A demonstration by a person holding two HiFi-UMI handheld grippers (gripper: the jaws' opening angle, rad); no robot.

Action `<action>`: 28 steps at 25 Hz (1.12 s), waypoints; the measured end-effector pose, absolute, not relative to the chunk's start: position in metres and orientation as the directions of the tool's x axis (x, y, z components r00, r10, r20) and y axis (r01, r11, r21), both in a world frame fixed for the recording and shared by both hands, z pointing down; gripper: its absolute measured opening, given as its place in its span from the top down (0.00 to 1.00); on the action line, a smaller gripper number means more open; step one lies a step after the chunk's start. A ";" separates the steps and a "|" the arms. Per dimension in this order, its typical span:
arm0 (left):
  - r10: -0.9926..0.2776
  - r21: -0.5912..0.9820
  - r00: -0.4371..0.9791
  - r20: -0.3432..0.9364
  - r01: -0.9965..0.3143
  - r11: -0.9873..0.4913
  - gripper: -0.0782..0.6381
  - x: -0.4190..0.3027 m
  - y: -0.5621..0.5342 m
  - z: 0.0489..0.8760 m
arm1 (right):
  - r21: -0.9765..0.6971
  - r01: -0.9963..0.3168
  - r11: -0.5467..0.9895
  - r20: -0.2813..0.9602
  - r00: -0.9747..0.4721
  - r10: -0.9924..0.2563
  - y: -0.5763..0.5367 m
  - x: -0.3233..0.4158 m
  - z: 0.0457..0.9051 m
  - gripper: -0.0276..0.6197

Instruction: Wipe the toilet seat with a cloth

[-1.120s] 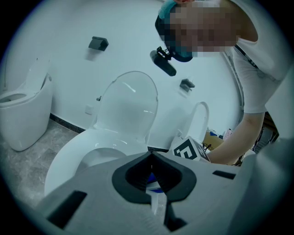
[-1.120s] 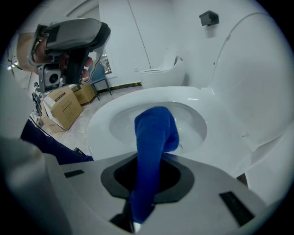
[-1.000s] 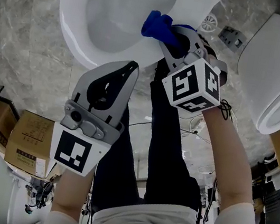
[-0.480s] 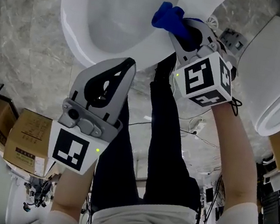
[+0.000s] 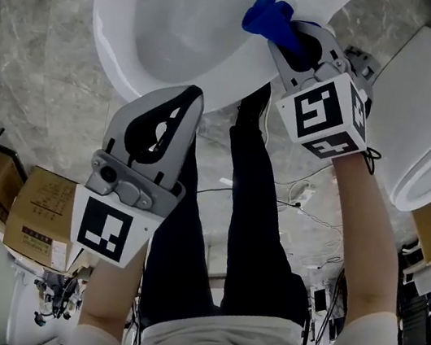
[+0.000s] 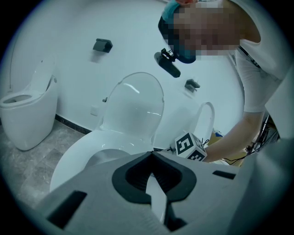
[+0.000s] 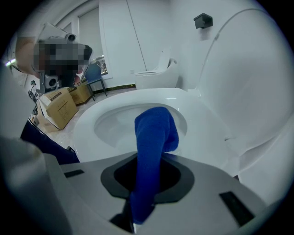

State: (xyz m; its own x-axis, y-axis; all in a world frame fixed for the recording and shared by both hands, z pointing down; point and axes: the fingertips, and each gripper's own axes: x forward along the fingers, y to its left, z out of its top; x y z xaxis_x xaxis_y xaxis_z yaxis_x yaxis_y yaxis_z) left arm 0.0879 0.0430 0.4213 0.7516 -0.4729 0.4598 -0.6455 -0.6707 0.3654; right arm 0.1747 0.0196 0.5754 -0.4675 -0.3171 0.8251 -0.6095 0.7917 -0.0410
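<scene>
Your left gripper [image 5: 193, 99] hangs short of the toilet seat [image 5: 110, 21], jaws together, nothing held. Your right gripper [image 5: 287, 38], farther out, is clamped on the one blue cloth [image 5: 267, 16]. The cloth's long axis runs straight ahead from the jaws, free end on the seat's right side.
</scene>
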 end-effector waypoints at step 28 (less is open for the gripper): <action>-0.470 0.374 0.758 0.453 -0.640 -0.671 0.88 0.096 0.043 0.423 | -0.067 -0.657 0.751 0.788 -0.497 -0.364 -0.009 0.183 0.569 0.87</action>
